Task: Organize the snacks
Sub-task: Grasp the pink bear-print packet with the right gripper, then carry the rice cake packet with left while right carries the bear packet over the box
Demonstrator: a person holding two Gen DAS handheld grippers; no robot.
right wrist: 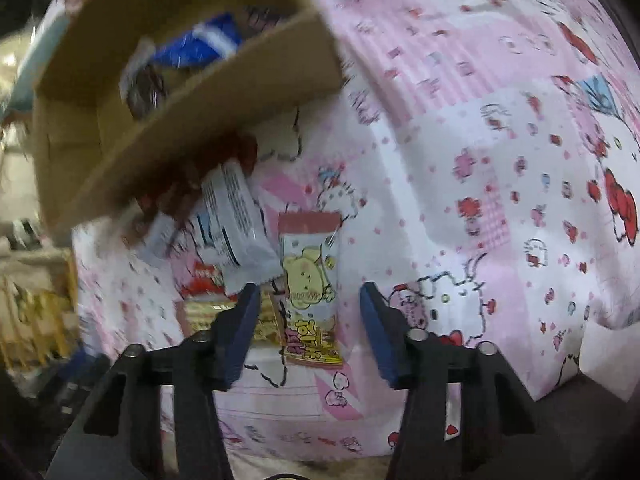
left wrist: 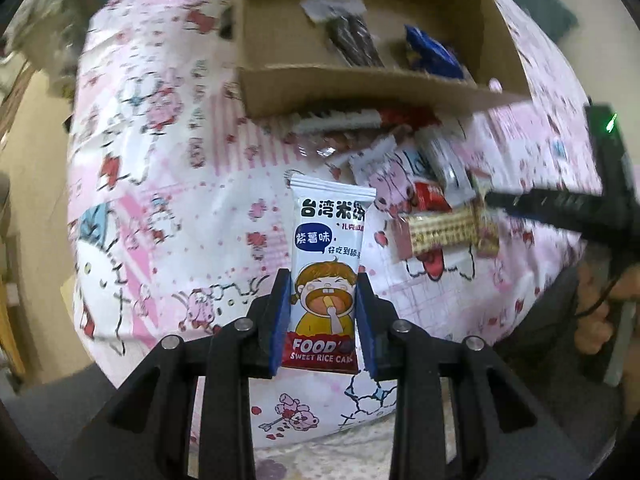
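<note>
The left gripper (left wrist: 322, 304) is clamped on a white rice cake packet (left wrist: 326, 264), its blue pads (left wrist: 280, 320) pressing both long edges, the packet standing up clear of the pink cartoon cloth (left wrist: 160, 184). Beyond it sits a cardboard box (left wrist: 360, 84) with a dark packet (left wrist: 352, 40) and a blue packet (left wrist: 432, 52) inside. A loose heap of snacks (left wrist: 420, 168) lies on the cloth just in front of the box. The right gripper (right wrist: 306, 320) hangs over that heap, jaws partly apart, straddling a pink-and-yellow packet (right wrist: 310, 280) that lies flat on the cloth; the pads do not touch it. A white packet (right wrist: 236, 224) lies just beside it.
</note>
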